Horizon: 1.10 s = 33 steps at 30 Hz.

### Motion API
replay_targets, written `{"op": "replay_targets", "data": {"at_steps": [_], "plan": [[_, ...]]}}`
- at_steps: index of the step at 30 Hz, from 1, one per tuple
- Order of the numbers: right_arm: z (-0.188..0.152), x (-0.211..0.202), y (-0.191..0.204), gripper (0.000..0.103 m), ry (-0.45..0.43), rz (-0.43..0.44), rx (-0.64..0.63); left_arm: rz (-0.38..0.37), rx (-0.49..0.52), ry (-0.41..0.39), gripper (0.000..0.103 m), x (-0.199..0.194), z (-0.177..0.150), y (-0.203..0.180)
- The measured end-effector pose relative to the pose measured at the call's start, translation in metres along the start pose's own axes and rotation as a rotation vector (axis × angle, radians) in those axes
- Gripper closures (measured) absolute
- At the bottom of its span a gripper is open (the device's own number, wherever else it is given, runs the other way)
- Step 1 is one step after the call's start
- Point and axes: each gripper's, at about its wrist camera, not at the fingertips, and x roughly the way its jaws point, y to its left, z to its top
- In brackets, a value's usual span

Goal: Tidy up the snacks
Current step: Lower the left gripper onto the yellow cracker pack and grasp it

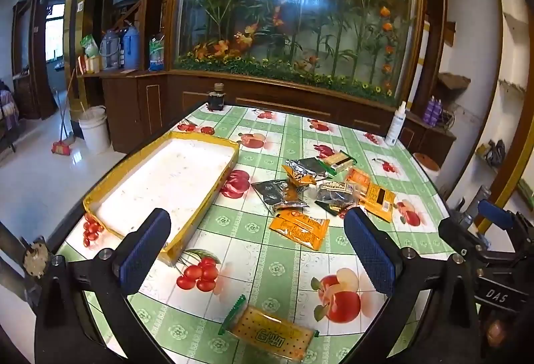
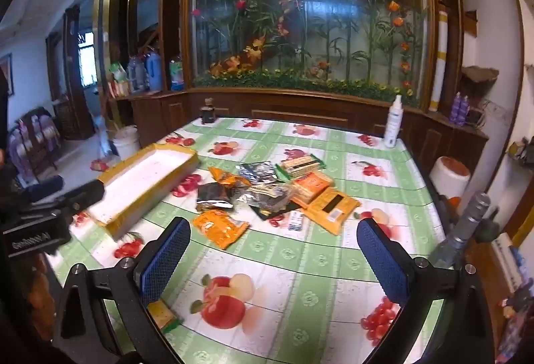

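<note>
Both grippers, left (image 1: 257,247) and right (image 2: 273,259), gape wide above the table (image 2: 333,264), holding nothing.

Your left claw (image 1: 257,250) hovers with its blue pads spread wide, nothing between them; your right claw (image 2: 273,260) likewise gapes empty, tilted downward.

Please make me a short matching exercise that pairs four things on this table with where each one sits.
Things:
1. yellow-edged tray
2. cracker pack
3. white spray bottle
4. dark bottle

Places:
A. far right edge of the table
B. far left corner of the table
C. left side, empty inside
D. near edge, apart from the snack pile

Pairs: 1-C, 2-D, 3-A, 4-B
</note>
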Motion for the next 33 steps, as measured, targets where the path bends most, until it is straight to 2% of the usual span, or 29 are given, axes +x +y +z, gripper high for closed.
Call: {"op": "replay_targets", "data": {"at_steps": [3, 6, 9, 10, 15, 18, 22, 24, 27, 33], "plan": [[-0.003, 0.001, 0.007, 0.002, -0.018, -0.02, -0.013, -0.067, -0.052, 0.04, 0.0, 0.01, -0.007, 0.009], [-0.004, 0.004, 0.005, 0.002, -0.009, -0.028, -0.012, -0.083, -0.055, 0.079, 0.0, 0.02, -0.013, 0.013], [-0.006, 0.004, 0.001, 0.002, 0.001, -0.016, -0.005, -0.059, -0.024, 0.087, 0.0, 0.023, -0.019, 0.015], [-0.007, 0.005, -0.001, 0.002, 0.006, -0.005, -0.002, -0.06, -0.003, 0.093, 0.0, 0.018, -0.022, 0.015], [-0.015, 0.006, -0.004, 0.002, 0.026, 0.039, 0.002, -0.085, 0.168, 0.265, 0.0, 0.035, -0.044, -0.001], [-0.024, 0.012, -0.006, 0.002, 0.057, 0.044, 0.001, -0.092, 0.226, 0.308, 0.0, 0.036, -0.065, -0.007], [-0.037, 0.021, -0.011, 0.002, 0.103, 0.068, 0.012, -0.062, 0.276, 0.358, 0.0, 0.04, -0.084, -0.008], [-0.042, 0.025, -0.012, 0.002, 0.114, 0.08, 0.014, -0.042, 0.241, 0.384, 0.0, 0.041, -0.09, -0.002], [-0.048, 0.031, -0.012, 0.002, 0.124, 0.083, 0.017, -0.022, 0.137, 0.436, 0.0, 0.044, -0.098, 0.007], [-0.05, 0.038, -0.012, 0.002, 0.143, 0.122, 0.031, -0.054, -0.004, 0.539, 0.0, 0.055, -0.109, 0.0]]}}
